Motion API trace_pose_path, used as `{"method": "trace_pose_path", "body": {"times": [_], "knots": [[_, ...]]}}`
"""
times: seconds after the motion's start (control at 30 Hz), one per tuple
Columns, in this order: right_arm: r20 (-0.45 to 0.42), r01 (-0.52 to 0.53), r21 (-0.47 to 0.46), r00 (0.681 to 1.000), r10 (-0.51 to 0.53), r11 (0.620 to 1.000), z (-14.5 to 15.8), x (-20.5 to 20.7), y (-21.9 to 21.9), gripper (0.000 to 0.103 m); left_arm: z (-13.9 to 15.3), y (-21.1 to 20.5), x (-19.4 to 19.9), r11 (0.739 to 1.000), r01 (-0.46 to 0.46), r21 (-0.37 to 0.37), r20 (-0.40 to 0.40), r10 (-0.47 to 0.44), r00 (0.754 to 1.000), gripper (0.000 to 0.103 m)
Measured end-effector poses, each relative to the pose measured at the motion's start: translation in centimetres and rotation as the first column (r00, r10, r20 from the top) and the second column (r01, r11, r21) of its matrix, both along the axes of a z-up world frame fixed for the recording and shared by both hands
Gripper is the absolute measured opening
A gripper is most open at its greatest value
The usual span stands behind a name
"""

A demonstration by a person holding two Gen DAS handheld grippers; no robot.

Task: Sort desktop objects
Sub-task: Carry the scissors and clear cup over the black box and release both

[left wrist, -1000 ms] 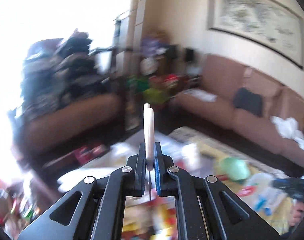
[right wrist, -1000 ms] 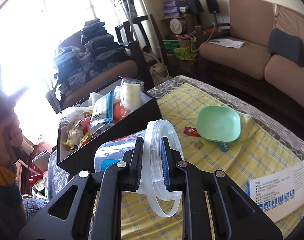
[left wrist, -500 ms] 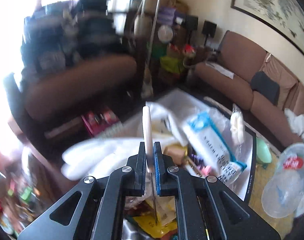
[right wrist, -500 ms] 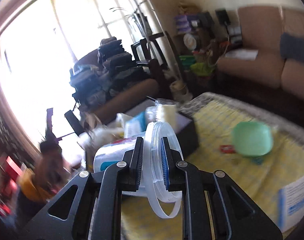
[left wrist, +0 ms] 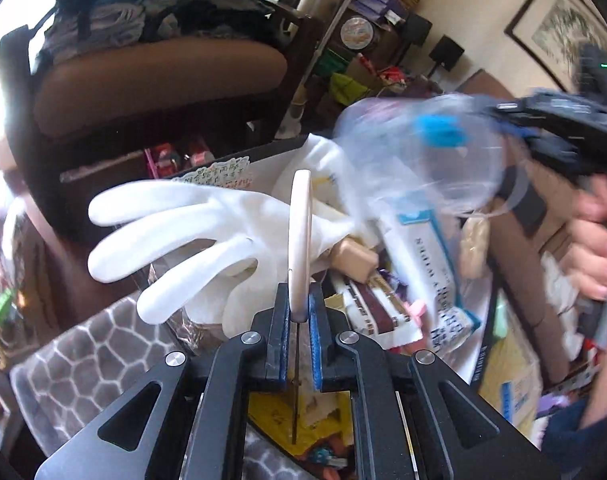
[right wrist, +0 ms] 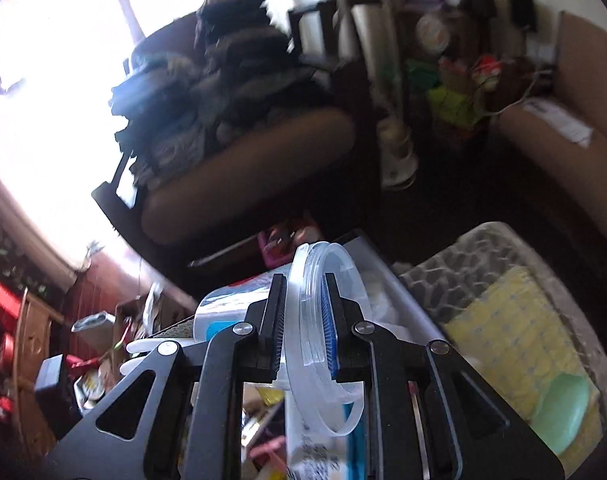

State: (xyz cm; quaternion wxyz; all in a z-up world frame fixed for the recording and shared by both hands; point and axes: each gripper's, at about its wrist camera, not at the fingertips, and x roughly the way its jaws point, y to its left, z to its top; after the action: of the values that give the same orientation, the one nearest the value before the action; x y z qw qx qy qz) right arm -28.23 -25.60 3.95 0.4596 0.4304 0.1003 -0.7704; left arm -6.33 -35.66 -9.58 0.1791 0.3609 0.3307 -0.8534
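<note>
Left gripper clamped on knife handle, right gripper pinching clear tub rim

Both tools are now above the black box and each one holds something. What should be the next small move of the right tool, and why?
Probably lower the right tool a little and then open it. It is shut on the rim of the clear plastic jar, which hangs over the black box already crowded with packets and a white glove. The left tool grips a thin cream-handled utensil close by, so keep the two apart.
</note>
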Motion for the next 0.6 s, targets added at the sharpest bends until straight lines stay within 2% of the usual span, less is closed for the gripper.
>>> {"method": "trace_pose_path", "body": {"times": [0.1,0.23,0.27,0.33,0.37,0.4,0.47,0.5,0.6], "knots": [[0.006,-0.059,0.087,0.998,0.058,0.995,-2.8,-0.8,-3.6,0.017,0.1,-0.9,0.7,0.998,-0.021,0.057,-0.044,0.024,0.999,0.007],[-0.068,-0.041,0.160,0.996,0.052,0.986,-5.3,-1.3,-5.5,0.019,1.3,-0.7,1.1,1.000,-0.003,0.016,-0.037,0.003,0.999,0.007],[-0.071,-0.031,0.160,0.997,0.042,0.987,-5.7,-1.2,-5.4,0.022,1.6,-0.7,1.2,1.000,-0.004,0.005,-0.043,0.005,0.999,0.011],[-0.080,-0.034,0.143,0.996,0.046,0.989,-6.0,-1.0,-5.1,0.030,2.2,-0.7,1.7,1.000,-0.021,-0.015,-0.056,0.020,0.998,0.021],[-0.093,-0.040,0.136,0.994,0.053,0.990,-5.8,-0.7,-4.8,0.037,2.4,-0.7,1.9,0.999,-0.027,-0.022,-0.057,0.026,0.998,0.036],[-0.117,-0.044,0.133,0.991,0.060,0.990,-5.6,-0.4,-4.5,0.056,2.6,-0.6,2.0,0.999,-0.034,-0.028,-0.055,0.033,0.998,0.052],[-0.200,-0.019,0.185,0.978,0.056,0.983,-4.9,0.6,-3.9,0.080,2.8,-0.9,2.5,0.997,-0.059,-0.040,-0.055,0.056,0.997,0.066],[-0.258,-0.010,0.219,0.964,0.067,0.976,-4.5,1.6,-3.3,0.079,3.0,-0.9,2.7,0.996,-0.078,-0.044,-0.051,0.076,0.996,0.075],[-0.371,-0.050,0.217,0.920,0.129,0.975,-2.3,5.1,-0.1,0.079,3.6,-1.0,3.6,0.991,-0.115,-0.062,-0.062,0.111,0.992,0.077]]}}
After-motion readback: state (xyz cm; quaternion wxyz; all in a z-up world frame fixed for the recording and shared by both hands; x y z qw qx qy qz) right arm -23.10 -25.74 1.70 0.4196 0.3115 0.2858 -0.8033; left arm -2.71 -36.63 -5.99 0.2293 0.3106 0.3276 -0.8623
